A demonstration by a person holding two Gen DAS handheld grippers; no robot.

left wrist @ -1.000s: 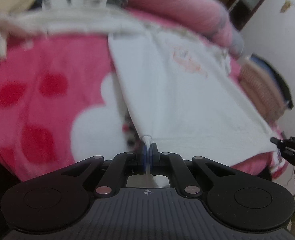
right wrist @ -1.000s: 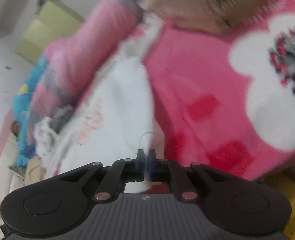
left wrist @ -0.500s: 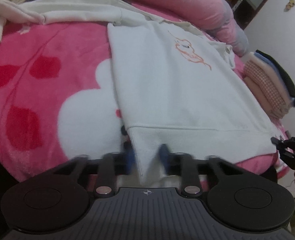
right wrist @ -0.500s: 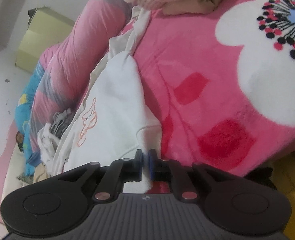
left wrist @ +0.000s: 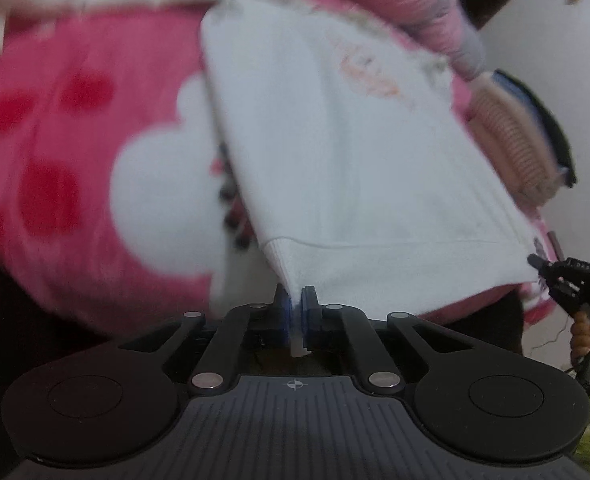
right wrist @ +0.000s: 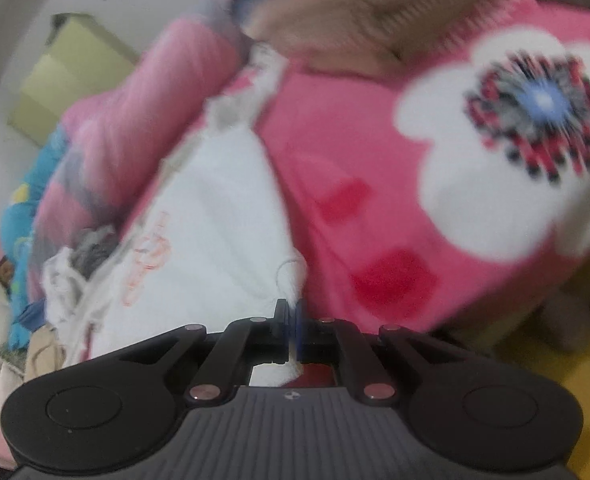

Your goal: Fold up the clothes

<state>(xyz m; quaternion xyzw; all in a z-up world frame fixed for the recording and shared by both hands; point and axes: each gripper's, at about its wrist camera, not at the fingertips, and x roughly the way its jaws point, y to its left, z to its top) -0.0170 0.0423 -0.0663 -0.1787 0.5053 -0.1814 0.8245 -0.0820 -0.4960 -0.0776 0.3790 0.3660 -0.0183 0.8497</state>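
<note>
1. Left tongs (left wrist: 295, 306) are pinched tight on one bottom hem corner of the white sweatshirt (left wrist: 335, 140).
2. Right tongs (right wrist: 293, 320) are clamped on the other hem corner, so both ends are gripped.
3. The sweatshirt's spread flat on the pink flowered blanket (left wrist: 75, 152) on the bed, with a stack of folded clothes (left wrist: 511, 140) just beside it.
</note>
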